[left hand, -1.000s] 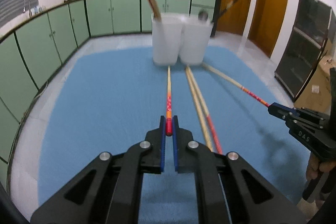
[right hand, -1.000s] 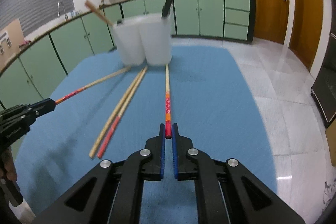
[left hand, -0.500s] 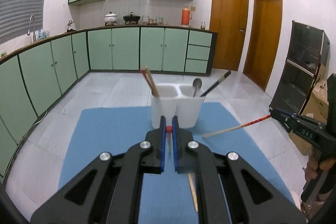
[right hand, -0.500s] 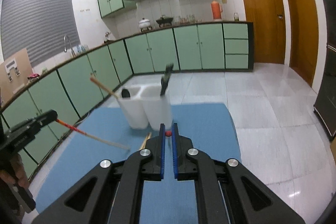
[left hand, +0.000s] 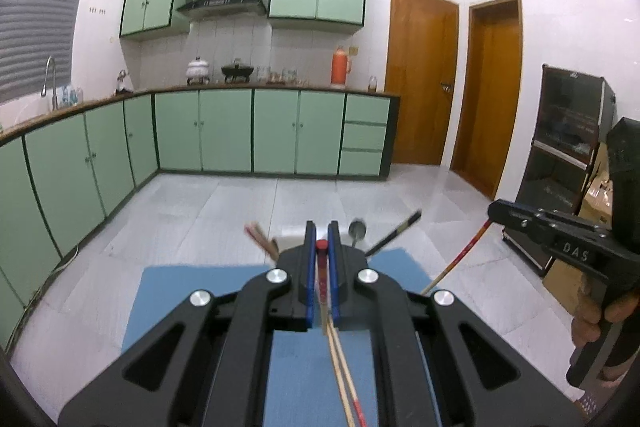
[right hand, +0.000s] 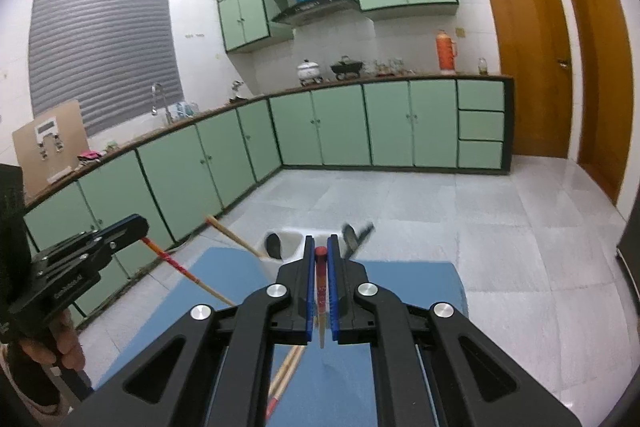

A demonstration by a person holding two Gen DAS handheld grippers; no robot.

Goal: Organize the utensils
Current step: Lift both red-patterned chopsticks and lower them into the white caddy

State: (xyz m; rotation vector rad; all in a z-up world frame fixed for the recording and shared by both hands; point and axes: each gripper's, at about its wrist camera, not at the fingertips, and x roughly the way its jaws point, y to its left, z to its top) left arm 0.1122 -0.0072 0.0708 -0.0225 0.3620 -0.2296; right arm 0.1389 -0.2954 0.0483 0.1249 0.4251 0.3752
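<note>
My left gripper (left hand: 321, 247) is shut on the red end of a chopstick (left hand: 321, 273) that hangs down between the jaws. My right gripper (right hand: 320, 253) is shut on the red end of another chopstick (right hand: 321, 283), also lifted and hanging steeply. The right gripper shows in the left wrist view (left hand: 520, 219) with its chopstick (left hand: 460, 259) slanting down; the left gripper shows in the right wrist view (right hand: 120, 231) likewise. The white two-compartment holder (right hand: 294, 239) stands beyond on the blue mat (left hand: 192, 299), mostly hidden, with chopsticks (left hand: 262, 241), a spoon (left hand: 357, 229) and a dark utensil (left hand: 396, 231) in it.
Two more chopsticks (left hand: 346, 379) lie on the mat below the left gripper; they also show in the right wrist view (right hand: 286, 373). Green kitchen cabinets (left hand: 224, 131) run along the back and left. Wooden doors (left hand: 424, 75) and a dark cabinet (left hand: 568, 147) stand at the right.
Both grippers have risen and tilted up, each lifting its chopstick off the mat. The holder has dropped low in both views, behind the jaws.
</note>
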